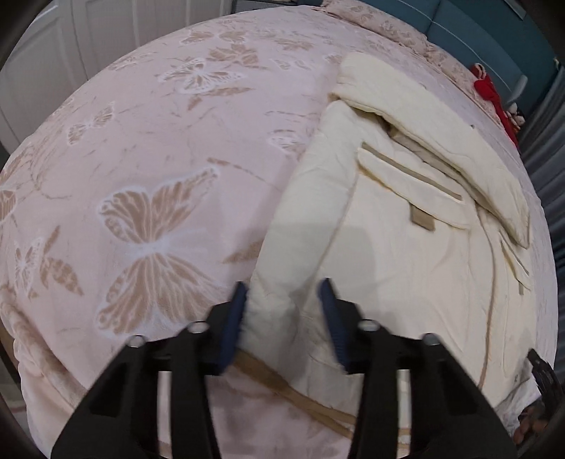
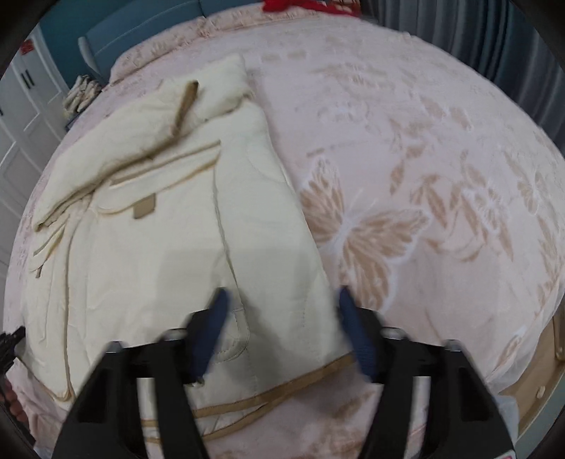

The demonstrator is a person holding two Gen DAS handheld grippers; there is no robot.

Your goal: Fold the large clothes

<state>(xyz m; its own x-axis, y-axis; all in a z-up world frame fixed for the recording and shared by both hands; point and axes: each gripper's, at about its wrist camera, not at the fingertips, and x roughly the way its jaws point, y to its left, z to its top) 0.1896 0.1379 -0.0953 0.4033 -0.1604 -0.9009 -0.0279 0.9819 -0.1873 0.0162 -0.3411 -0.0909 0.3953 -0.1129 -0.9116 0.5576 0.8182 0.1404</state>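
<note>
A cream padded coat [image 1: 399,247] with tan piping lies on a pink bed cover, its sleeve folded across the chest. In the left wrist view my left gripper [image 1: 284,296] is open, its jaws either side of the coat's left hem edge. In the right wrist view the same coat [image 2: 169,240] fills the left half. My right gripper [image 2: 280,303] is open over the coat's right hem corner, the cloth between its blue fingers [image 2: 212,328]. Neither gripper is closed on the fabric.
The pink bed cover with tan butterflies [image 1: 148,226] spreads wide on the left, and on the right in the right wrist view [image 2: 441,183]. A red cloth [image 1: 494,95] lies at the far bed edge. White cupboard doors [image 2: 17,116] and grey curtains [image 2: 476,31] surround the bed.
</note>
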